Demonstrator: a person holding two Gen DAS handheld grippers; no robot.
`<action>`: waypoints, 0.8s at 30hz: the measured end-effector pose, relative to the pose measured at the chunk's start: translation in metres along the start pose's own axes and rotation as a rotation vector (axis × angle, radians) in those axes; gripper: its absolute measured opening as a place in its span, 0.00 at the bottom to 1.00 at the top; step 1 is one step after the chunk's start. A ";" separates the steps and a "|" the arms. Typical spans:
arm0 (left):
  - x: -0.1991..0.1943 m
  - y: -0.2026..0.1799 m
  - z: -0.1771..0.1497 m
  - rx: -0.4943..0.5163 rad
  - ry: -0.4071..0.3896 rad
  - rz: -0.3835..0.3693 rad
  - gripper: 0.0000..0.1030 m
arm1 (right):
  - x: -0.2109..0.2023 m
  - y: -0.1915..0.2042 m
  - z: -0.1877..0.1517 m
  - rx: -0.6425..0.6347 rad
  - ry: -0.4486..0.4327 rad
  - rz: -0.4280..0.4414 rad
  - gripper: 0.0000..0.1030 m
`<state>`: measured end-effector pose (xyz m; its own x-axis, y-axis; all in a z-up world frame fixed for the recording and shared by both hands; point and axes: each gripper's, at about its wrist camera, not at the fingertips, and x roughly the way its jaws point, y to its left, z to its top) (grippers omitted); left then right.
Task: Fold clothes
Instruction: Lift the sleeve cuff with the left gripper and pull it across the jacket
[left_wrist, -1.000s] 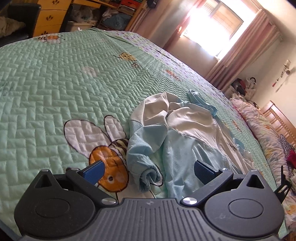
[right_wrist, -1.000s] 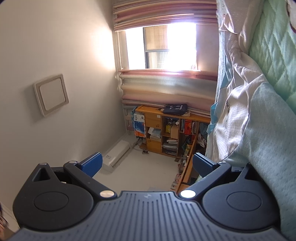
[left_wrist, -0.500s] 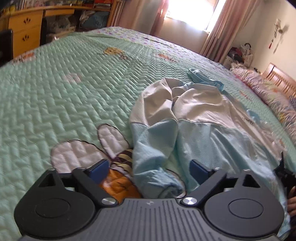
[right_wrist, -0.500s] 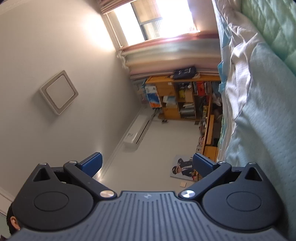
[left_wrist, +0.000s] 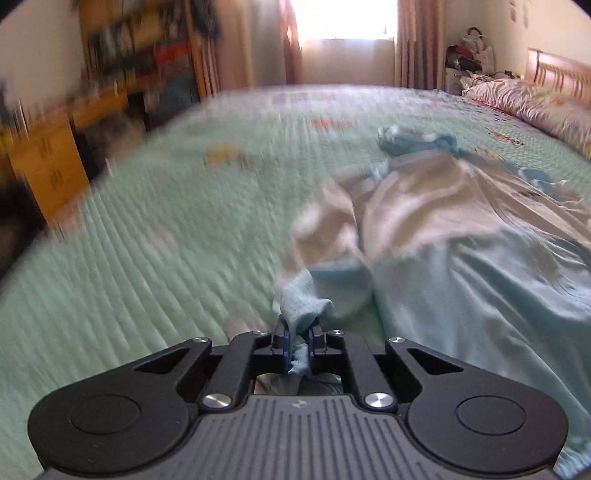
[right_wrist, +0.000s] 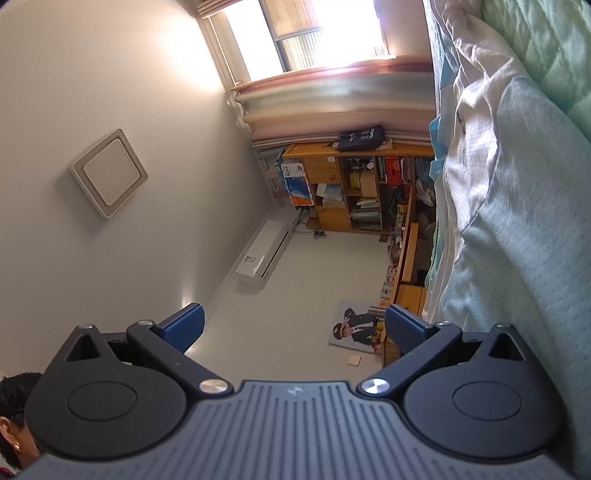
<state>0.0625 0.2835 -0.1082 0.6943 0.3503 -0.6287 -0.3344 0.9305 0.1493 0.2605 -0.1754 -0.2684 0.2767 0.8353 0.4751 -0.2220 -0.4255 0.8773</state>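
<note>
On the green quilt (left_wrist: 155, 236), the left gripper (left_wrist: 297, 345) pinches the soft, light garment's (left_wrist: 461, 258) sleeve cuff (left_wrist: 303, 310); the right gripper (right_wrist: 293, 326) is spread, empty.

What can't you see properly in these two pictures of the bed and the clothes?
- Left wrist view: the bookshelf and quilt pictures are smeared by motion blur.
- Left wrist view: the sleeve tip is hidden inside the shut left hand-held gripper.
- Right wrist view: the garment is cut off by the right edge; the open right hand-held gripper hides what lies below.
</note>
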 end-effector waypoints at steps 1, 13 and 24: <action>-0.004 -0.001 0.009 0.034 -0.031 0.032 0.09 | 0.000 0.000 0.000 0.005 0.004 0.000 1.00; 0.011 0.026 0.093 0.213 -0.192 0.300 0.09 | 0.063 0.056 -0.035 -0.432 0.204 -0.481 1.00; 0.049 0.093 0.183 0.142 -0.204 0.497 0.10 | 0.106 0.038 -0.063 -0.593 0.317 -0.604 1.00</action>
<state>0.1819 0.4067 0.0143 0.5889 0.7512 -0.2981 -0.5739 0.6484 0.5001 0.2227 -0.0814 -0.1889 0.2513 0.9523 -0.1730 -0.5926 0.2927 0.7505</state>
